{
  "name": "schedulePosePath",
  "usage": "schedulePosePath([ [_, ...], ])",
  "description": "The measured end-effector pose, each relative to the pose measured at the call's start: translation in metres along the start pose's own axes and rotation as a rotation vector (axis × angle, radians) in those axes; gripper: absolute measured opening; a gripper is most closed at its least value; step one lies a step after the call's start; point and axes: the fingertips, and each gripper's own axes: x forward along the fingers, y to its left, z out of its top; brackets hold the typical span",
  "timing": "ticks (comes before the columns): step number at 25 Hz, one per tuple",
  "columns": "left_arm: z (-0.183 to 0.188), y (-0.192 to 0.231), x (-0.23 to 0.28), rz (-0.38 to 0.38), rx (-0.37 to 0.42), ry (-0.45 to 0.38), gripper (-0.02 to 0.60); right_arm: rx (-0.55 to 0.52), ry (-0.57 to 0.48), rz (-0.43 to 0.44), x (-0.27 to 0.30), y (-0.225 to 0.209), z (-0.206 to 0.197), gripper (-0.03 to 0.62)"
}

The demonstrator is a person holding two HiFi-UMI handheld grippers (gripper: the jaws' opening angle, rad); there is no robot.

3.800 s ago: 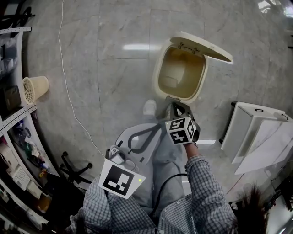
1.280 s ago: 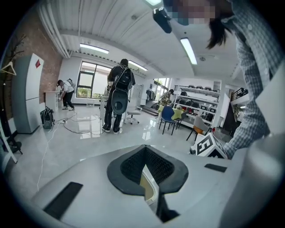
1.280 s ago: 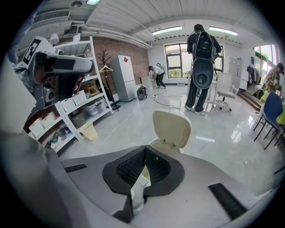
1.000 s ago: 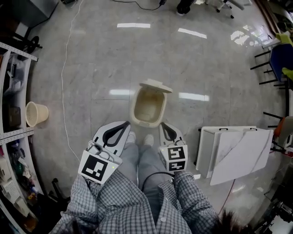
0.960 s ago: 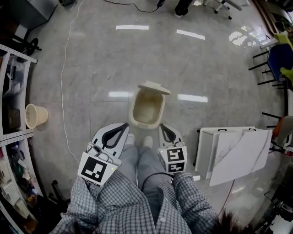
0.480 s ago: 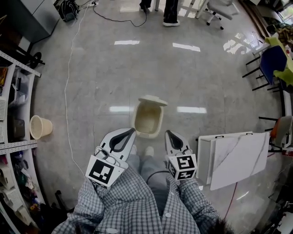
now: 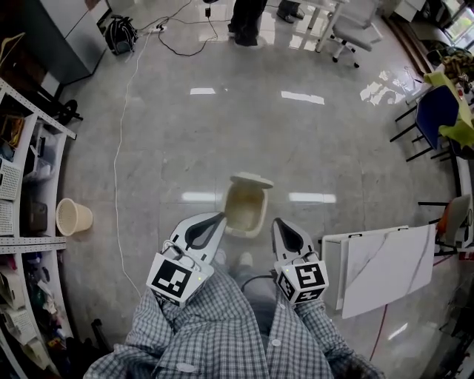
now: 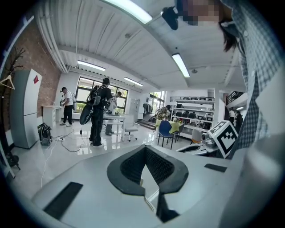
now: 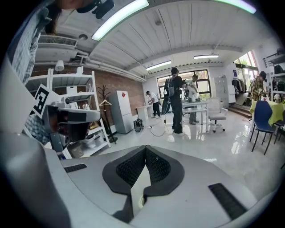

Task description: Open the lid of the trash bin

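The cream trash bin [image 7: 244,209] stands on the floor just ahead of the person's knees, seen in the head view. Its lid [image 7: 252,179] is tipped up at the far rim and the inside looks empty. My left gripper [image 7: 218,218] is held over the left knee, its tip just short of the bin's near left corner, shut on nothing. My right gripper [image 7: 278,221] hovers to the right of the bin, also shut and empty. In the gripper views, the left gripper [image 8: 145,148] and right gripper [image 9: 145,148] point out across the room with jaws together; the bin is not visible there.
A white cabinet [image 7: 379,269] stands close on the right. A wicker basket [image 7: 74,216] and shelving [image 7: 26,192] line the left side, with a cable [image 7: 118,185] across the floor. People [image 7: 244,18], an office chair [image 7: 348,29] and a blue chair [image 7: 437,111] are far ahead.
The view has pulled back and up, so the bin looks smaller and farther. The right gripper, earlier at the bin's front rim, is back near the body. The lid stays up.
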Motion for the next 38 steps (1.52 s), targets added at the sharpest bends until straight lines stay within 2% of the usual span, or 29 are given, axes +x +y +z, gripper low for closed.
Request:
schedulePosePath([
  [8, 0.008, -0.004, 0.001, -0.013, 0.046, -0.018, 0.005, -0.036, -0.044, -0.007, -0.012, -0.001, 0.022, 0.018],
  [14, 0.002, -0.002, -0.001, -0.018, 0.051, -0.009, 0.005, -0.046, -0.052, 0.000, -0.013, 0.005, 0.027, 0.018],
  [21, -0.002, -0.008, -0.002, -0.025, 0.052, 0.009, 0.005, -0.087, -0.044, 0.004, -0.013, 0.009, 0.025, 0.018],
  [38, -0.009, -0.017, -0.005, -0.040, 0.051, 0.021, 0.005, -0.070, -0.033, 0.007, -0.019, 0.010, 0.017, 0.018],
])
